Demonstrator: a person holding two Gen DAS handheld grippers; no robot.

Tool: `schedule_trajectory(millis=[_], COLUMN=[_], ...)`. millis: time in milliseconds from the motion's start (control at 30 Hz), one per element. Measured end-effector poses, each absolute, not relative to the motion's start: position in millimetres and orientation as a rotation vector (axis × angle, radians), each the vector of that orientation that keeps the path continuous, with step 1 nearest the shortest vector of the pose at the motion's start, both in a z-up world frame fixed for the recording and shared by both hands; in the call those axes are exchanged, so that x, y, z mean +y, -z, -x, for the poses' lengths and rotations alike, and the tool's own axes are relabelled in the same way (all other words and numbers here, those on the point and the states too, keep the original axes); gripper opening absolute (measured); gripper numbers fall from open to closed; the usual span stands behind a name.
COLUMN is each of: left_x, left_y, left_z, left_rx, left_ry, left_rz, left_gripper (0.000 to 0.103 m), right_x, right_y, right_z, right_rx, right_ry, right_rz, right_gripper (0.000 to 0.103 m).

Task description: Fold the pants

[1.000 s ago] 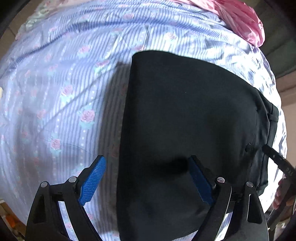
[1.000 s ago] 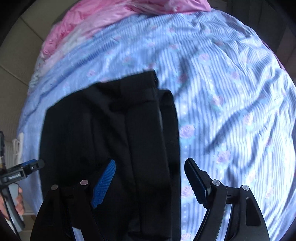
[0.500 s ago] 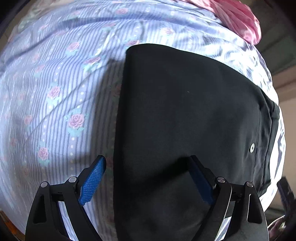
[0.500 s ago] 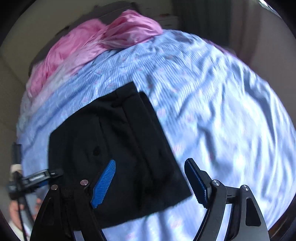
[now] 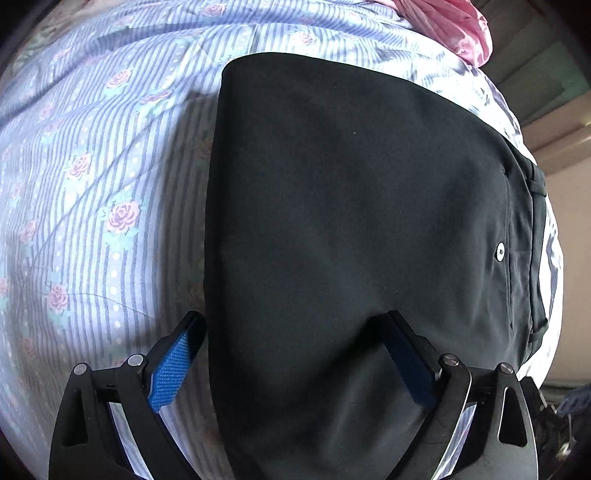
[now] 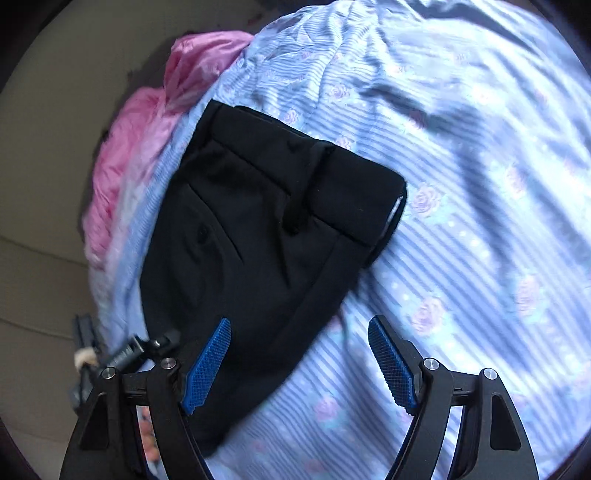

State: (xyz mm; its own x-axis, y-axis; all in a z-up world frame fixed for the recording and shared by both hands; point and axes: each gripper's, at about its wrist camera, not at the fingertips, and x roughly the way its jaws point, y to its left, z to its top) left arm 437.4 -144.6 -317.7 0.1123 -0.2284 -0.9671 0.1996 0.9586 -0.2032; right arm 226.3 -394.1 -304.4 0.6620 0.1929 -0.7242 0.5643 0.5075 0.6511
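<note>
The black pants (image 5: 351,221) lie folded into a flat rectangle on the bed; a silver button (image 5: 500,253) and the waistband sit at their right side. They also show in the right wrist view (image 6: 258,236), waistband toward the far right. My left gripper (image 5: 291,354) is open and empty, low over the pants' near left edge. My right gripper (image 6: 299,362) is open and empty, held above the pants' near corner. The left gripper (image 6: 140,350) shows at the lower left of the right wrist view, its opening hidden there.
A blue striped floral bedsheet (image 5: 92,184) covers the bed and is wrinkled on the right (image 6: 480,184). A crumpled pink cloth (image 6: 147,122) lies at the bed's far end, also at the top right of the left wrist view (image 5: 454,26). Beige floor (image 6: 44,184) lies beyond the bed edge.
My right gripper has lifted away from the pants and swung, so they now appear smaller and farther off. My left gripper has shifted slightly closer over the pants. Both stay open.
</note>
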Motion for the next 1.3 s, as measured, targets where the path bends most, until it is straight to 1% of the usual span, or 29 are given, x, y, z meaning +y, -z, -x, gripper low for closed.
schedule_trajectory(millis=[133, 233, 267, 300, 500, 667, 800, 900, 933, 967, 1000, 1033, 1067, 1100, 1133, 1167, 1200, 1233, 1267, 1300], left_x=[-141.9, -145.0, -131.1, -133.1, -132.3, -126.7, -122.8, -111.2, -107.4, -101.8, -96.2, -92.6, -89.5, -88.3, -87.4, -86.5, -86.3, -85.5, -85.5, -88.0], left_y=[321.9, 320.9, 318.3, 318.9, 320.8, 320.2, 324.4, 328.2, 328.6, 328.3, 326.7, 325.0, 324.0, 323.8, 323.4, 321.6, 318.5, 314.5, 310.6, 305.3], left_z=[-440.3, -438.2, -429.8, -430.4, -428.9, -435.2, -451.5, -459.7, -461.0, -462.3, -462.9, -463.2, -463.9, -464.8, -466.4, -467.0, -467.1, -466.9, -466.1, -463.8], left_rx=[1.424, 1.399, 1.391, 1.384, 1.36, 1.328, 1.304, 1.308, 1.311, 1.315, 1.32, 1.325, 1.34, 1.353, 1.362, 1.366, 1.37, 1.37, 1.368, 1.365], left_ry=[0.326, 0.339, 0.343, 0.347, 0.369, 0.37, 0.355, 0.363, 0.363, 0.358, 0.349, 0.354, 0.371, 0.368, 0.361, 0.357, 0.349, 0.35, 0.351, 0.354], left_rz=[0.062, 0.024, 0.016, 0.008, 0.039, 0.072, 0.14, 0.221, 0.239, 0.255, 0.271, 0.288, 0.319, 0.34, 0.349, 0.348, 0.344, 0.345, 0.346, 0.344], left_gripper=[0.101, 0.101, 0.101, 0.101, 0.102, 0.103, 0.103, 0.102, 0.098, 0.089, 0.082, 0.064, 0.05, 0.048, 0.043, 0.036, 0.032, 0.025, 0.022, 0.021], right_x=[-396.2, -400.4, -399.9, -399.1, -408.0, -417.9, -417.7, -413.9, -412.0, -410.5, -408.0, -407.2, -406.0, -405.4, -405.7, -406.3, -406.8, -406.7, -406.0, -404.8], right_y=[315.0, 319.7, 320.9, 324.5, 334.9, 335.2, 336.2, 335.0, 333.7, 331.9, 328.0, 326.3, 322.3, 319.4, 314.8, 311.8, 305.7, 300.7, 295.6, 290.1], right_z=[-230.1, -223.3, -220.0, -217.8, -229.6, -249.2, -264.8, -269.6, -272.4, -274.5, -277.7, -278.9, -280.8, -281.7, -283.8, -283.7, -284.0, -284.8, -285.5, -286.3], right_rx=[0.796, 0.762, 0.75, 0.742, 0.668, 0.641, 0.643, 0.673, 0.689, 0.705, 0.73, 0.745, 0.764, 0.774, 0.789, 0.795, 0.802, 0.815, 0.823, 0.828], right_ry=[0.302, 0.364, 0.379, 0.383, 0.352, 0.363, 0.353, 0.379, 0.393, 0.405, 0.422, 0.432, 0.439, 0.436, 0.439, 0.436, 0.434, 0.433, 0.431, 0.431], right_rz=[-1.076, -1.097, -1.099, -1.106, -1.162, -1.113, -1.071, -1.007, -0.983, -0.963, -0.925, -0.901, -0.876, -0.866, -0.862, -0.861, -0.852, -0.837, -0.819, -0.798], right_gripper=[0.078, 0.078, 0.079, 0.079, 0.08, 0.08, 0.096, 0.097, 0.096, 0.095, 0.089, 0.077, 0.072, 0.064, 0.058, 0.056, 0.047, 0.038, 0.035, 0.032])
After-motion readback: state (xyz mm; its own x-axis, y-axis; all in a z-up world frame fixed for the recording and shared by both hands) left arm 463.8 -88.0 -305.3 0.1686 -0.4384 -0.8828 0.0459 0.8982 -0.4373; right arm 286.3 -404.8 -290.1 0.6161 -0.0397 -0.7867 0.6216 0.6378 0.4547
